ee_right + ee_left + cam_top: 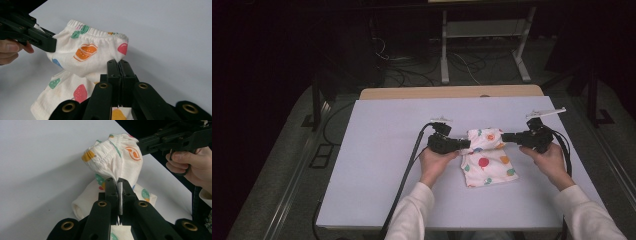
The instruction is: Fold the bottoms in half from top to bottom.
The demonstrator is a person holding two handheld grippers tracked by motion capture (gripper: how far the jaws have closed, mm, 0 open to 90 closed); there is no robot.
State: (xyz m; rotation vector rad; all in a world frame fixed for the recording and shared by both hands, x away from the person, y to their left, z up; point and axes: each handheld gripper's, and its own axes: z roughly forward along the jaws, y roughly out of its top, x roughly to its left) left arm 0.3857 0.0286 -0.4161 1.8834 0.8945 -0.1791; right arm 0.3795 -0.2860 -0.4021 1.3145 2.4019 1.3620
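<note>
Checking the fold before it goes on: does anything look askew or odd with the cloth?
Nothing damaged. The printed garment is bunched at its elastic end, pinched and lifted between the left gripper and right gripper; its lower part lies rumpled on the table.

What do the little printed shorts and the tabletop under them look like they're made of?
The shorts look like soft, matte woven cotton: they wrinkle and drape where the left gripper and right gripper pinch them, with a gathered elastic waistband. The tabletop looks like smooth, matte white laminate or painted board, though that is less certain.
</note>
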